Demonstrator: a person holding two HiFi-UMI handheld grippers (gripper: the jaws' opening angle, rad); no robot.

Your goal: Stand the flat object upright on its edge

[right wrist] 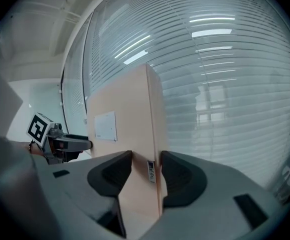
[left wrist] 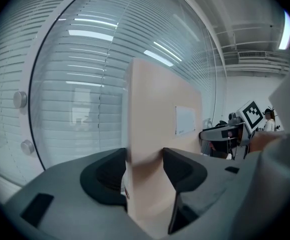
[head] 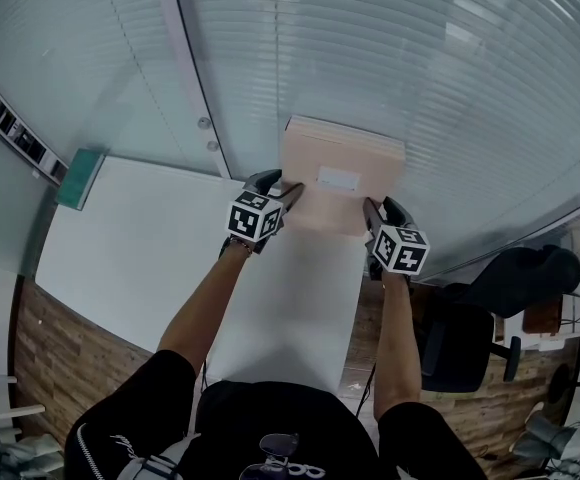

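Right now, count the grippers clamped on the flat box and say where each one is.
2. The left gripper is closed on the left edge of the flat box; the right gripper is closed on its right edge. No other gripper is in view.

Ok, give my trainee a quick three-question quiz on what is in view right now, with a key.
1. True or false: the left gripper is shut on the pink flat box.
2. Pick one: the white label sits on the box face turned A) away from the glass wall, B) toward the glass wall, C) straight down.
3. Short answer: what does the right gripper hold between its jaws?

Key: 1 true. 2 A. 3 the same pink flat box, clamped at its other edge.
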